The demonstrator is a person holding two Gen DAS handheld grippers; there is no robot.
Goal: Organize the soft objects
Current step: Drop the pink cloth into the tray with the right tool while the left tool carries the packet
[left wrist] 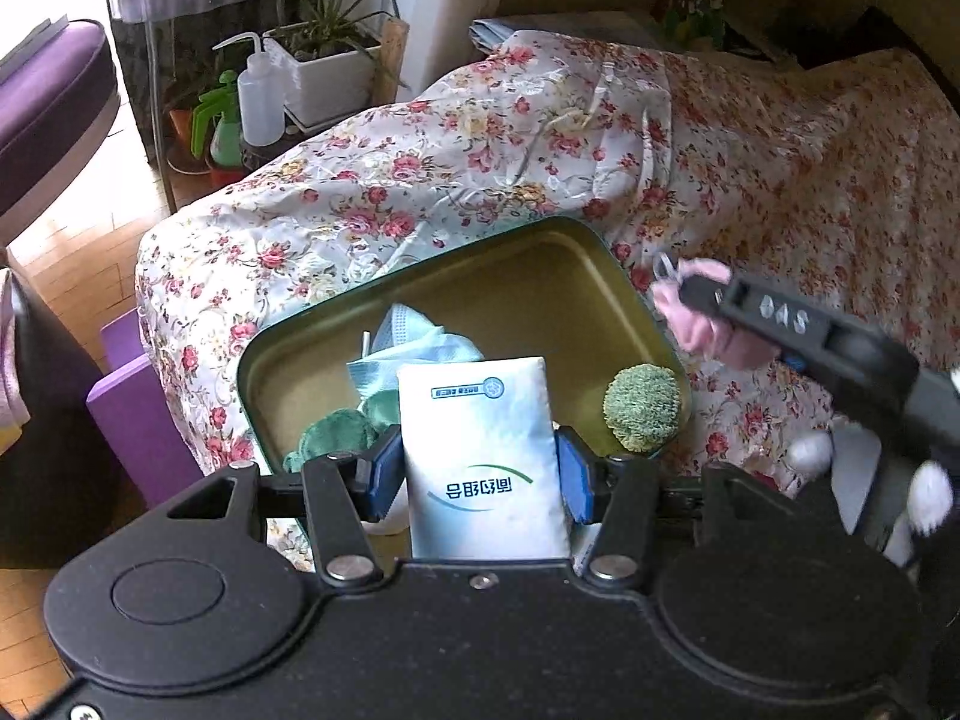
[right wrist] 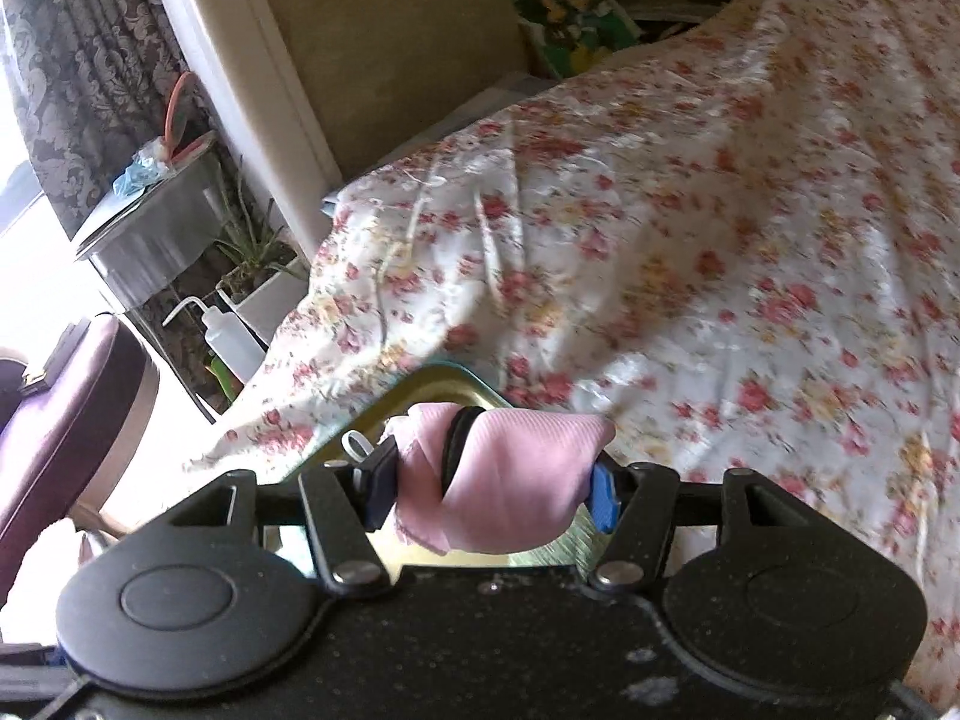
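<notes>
A lived-in home, probably a bedroom or sitting room: a floral sheet [left wrist: 372,180] drapes soft furniture, patterned curtains [right wrist: 78,60] hang by a bright window, and a potted plant in a white planter [left wrist: 327,69], a squeeze bottle [left wrist: 259,99] and green sprayer [left wrist: 225,126] stand on wooden flooring [left wrist: 66,252].

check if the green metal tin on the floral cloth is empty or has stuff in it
Not empty. The green metal tin holds a blue face mask, a green pompom and a dark green plush piece.
</notes>
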